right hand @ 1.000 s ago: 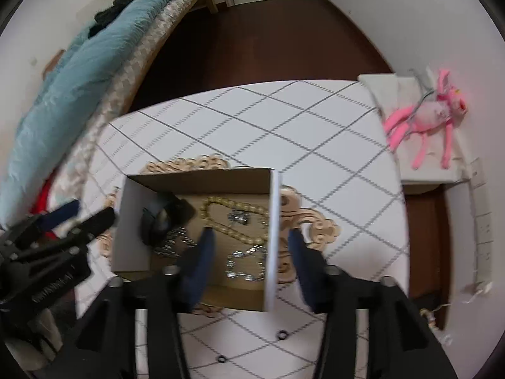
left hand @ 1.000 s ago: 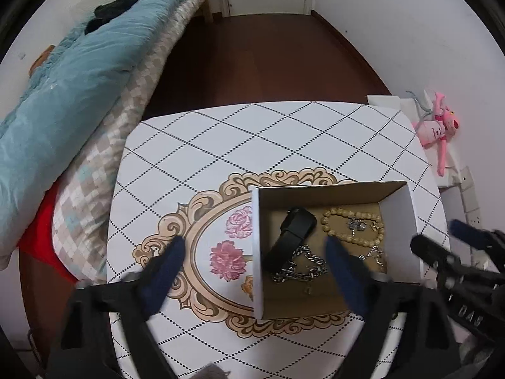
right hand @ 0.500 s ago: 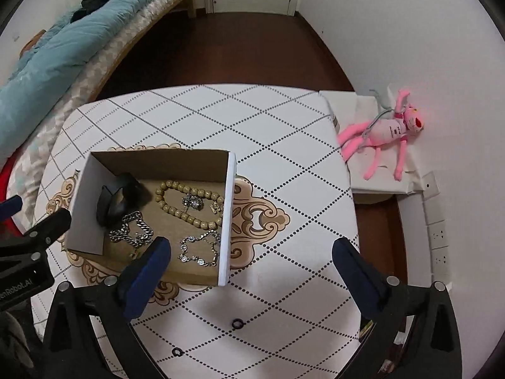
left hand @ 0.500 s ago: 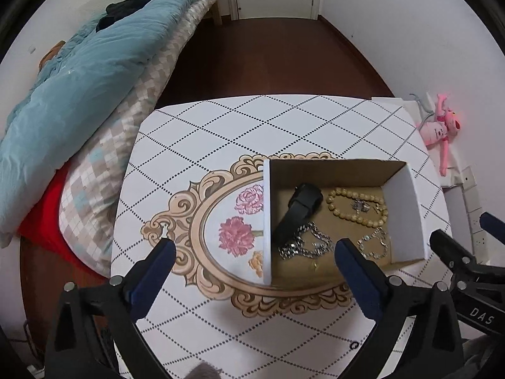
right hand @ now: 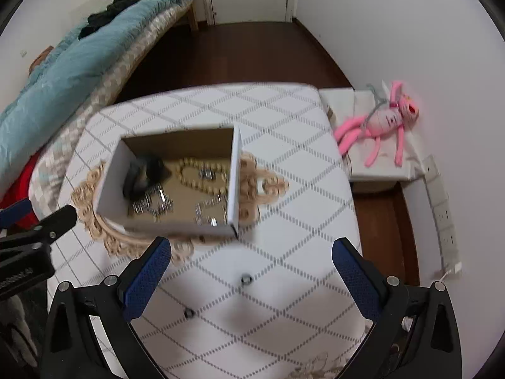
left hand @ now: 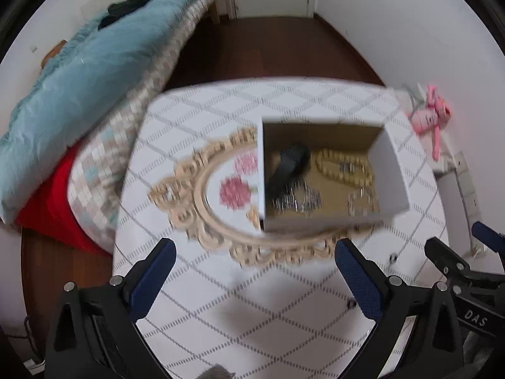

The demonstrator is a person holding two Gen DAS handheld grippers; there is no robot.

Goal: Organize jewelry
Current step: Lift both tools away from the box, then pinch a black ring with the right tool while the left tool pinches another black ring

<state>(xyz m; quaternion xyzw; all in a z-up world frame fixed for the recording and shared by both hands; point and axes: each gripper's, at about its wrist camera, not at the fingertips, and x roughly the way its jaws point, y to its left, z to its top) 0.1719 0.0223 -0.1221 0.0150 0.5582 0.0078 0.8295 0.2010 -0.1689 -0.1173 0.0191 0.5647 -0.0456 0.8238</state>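
Note:
An open white cardboard box (left hand: 388,173) (right hand: 235,177) stands on the table. Inside lie a black band (left hand: 288,165) (right hand: 142,173), a beige bead bracelet (left hand: 344,165) (right hand: 202,178) and silver chains (left hand: 296,200) (right hand: 151,203). Two small dark rings (right hand: 245,279) (right hand: 188,312) lie on the table near the right gripper. My left gripper (left hand: 252,271) is open and empty, held above the table in front of the box. My right gripper (right hand: 251,268) is open and empty, in front of the box's right corner. Both views are motion-blurred.
The table (left hand: 221,315) (right hand: 284,300) has a white diamond-pattern cloth with a gold floral oval. A bed with a teal duvet (left hand: 79,72) lies to the left. A pink plush toy (right hand: 383,120) lies on a low white stand at the right. Wall sockets (right hand: 442,208) are at the right.
Both grippers have pulled back from the box towards the table's near edge. The right gripper, narrow over the box a second ago, has opened wide. The jewelry stays in the box.

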